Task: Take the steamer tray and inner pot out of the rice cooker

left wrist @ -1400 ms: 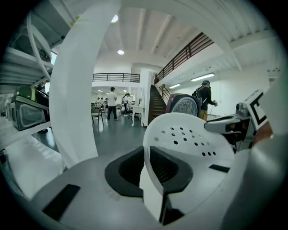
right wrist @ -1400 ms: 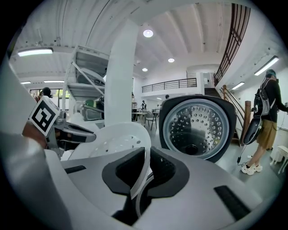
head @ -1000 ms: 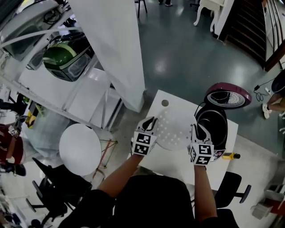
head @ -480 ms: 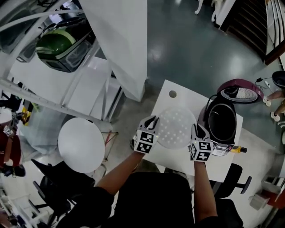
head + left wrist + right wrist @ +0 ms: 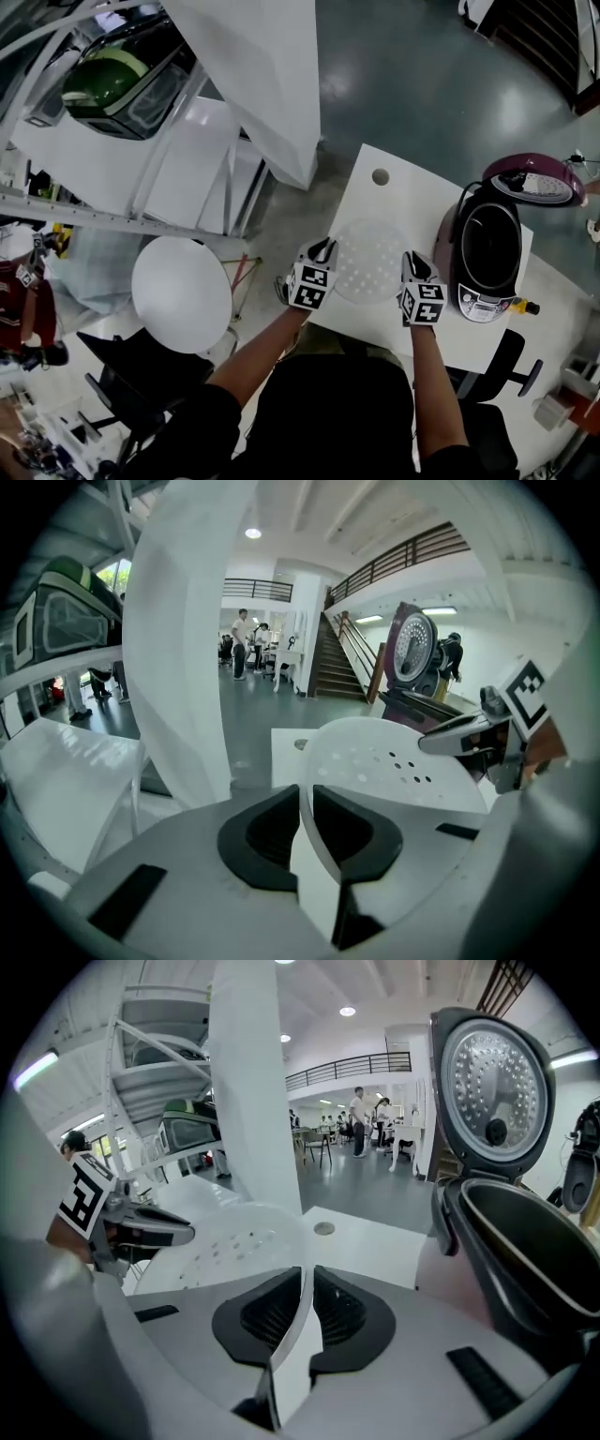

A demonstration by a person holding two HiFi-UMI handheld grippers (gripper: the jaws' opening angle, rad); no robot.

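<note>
The white perforated steamer tray (image 5: 368,260) hangs level over the white table (image 5: 398,202), just left of the rice cooker (image 5: 487,298). My left gripper (image 5: 323,249) is shut on the tray's left rim and my right gripper (image 5: 411,259) on its right rim. In the left gripper view the rim (image 5: 302,789) sits edge-on between the black pads, and the right gripper view shows the same (image 5: 302,1283). The cooker's lid (image 5: 532,180) stands open, with the dark inner pot (image 5: 489,246) inside. Whether the tray touches the table I cannot tell.
A round hole (image 5: 380,176) marks the table's far corner. A white round stool (image 5: 181,293) stands left of the table, a black chair (image 5: 511,361) at its near right. A white column (image 5: 272,75) rises behind. A yellow-tipped item (image 5: 523,306) lies by the cooker.
Both grippers have come down together with the steamer tray, from beside the cooker's open top to low over the table left of the cooker.
</note>
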